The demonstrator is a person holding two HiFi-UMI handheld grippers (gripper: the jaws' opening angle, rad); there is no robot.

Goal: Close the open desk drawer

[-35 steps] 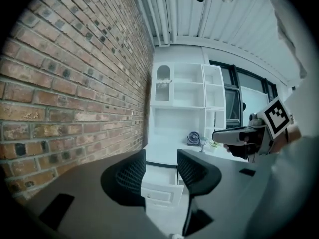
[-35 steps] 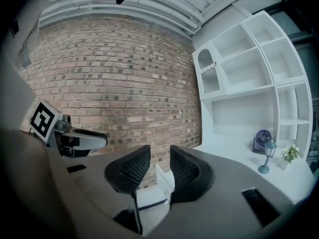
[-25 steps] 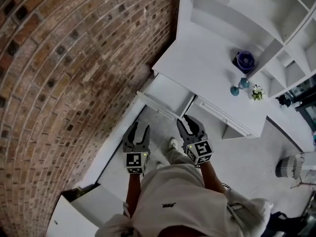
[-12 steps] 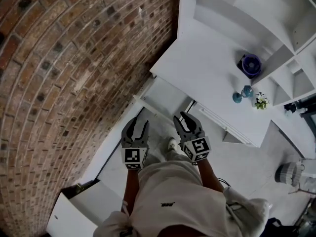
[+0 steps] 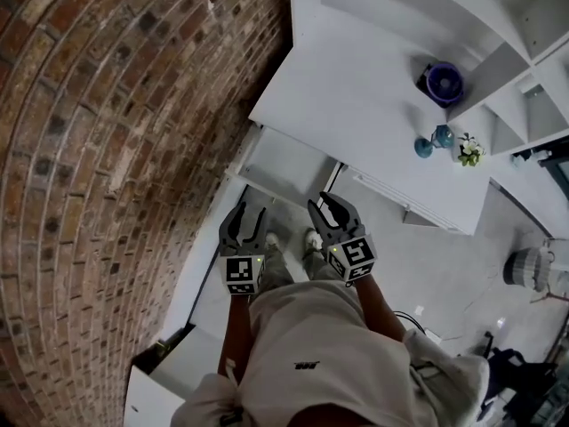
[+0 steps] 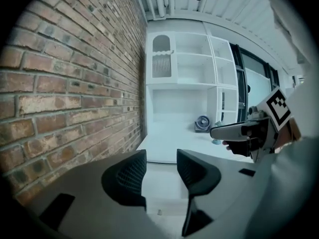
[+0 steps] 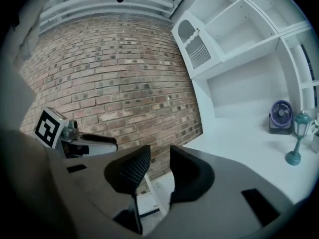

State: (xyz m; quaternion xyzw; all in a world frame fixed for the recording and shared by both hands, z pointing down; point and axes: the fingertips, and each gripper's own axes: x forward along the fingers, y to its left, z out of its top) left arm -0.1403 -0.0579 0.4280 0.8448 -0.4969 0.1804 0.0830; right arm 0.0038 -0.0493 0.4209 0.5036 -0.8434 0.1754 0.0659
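Note:
The white desk [image 5: 356,105] stands against the brick wall, and its left drawer [image 5: 284,160] is pulled out and looks empty. The drawer's front edge [image 5: 267,189] lies just ahead of both grippers. My left gripper [image 5: 252,213] is open and hovers near the front's left part without touching it. Beside it, my right gripper [image 5: 322,205] is open too, close to the front's right corner. In the left gripper view the open gripper [image 6: 162,169] frames the drawer [image 6: 162,188], with nothing between its jaws. The right gripper [image 7: 159,164] in its own view looks over the drawer's corner [image 7: 152,195].
The brick wall [image 5: 116,149] runs close along the left. On the desk stand a blue fan [image 5: 443,83], a teal lamp [image 5: 440,136] and small flowers [image 5: 468,149]. White shelves [image 5: 498,25] rise behind. A white box [image 5: 164,385] sits on the floor at lower left.
Both grippers have come closer to the drawer's front edge and stayed open. The drawer has not moved in.

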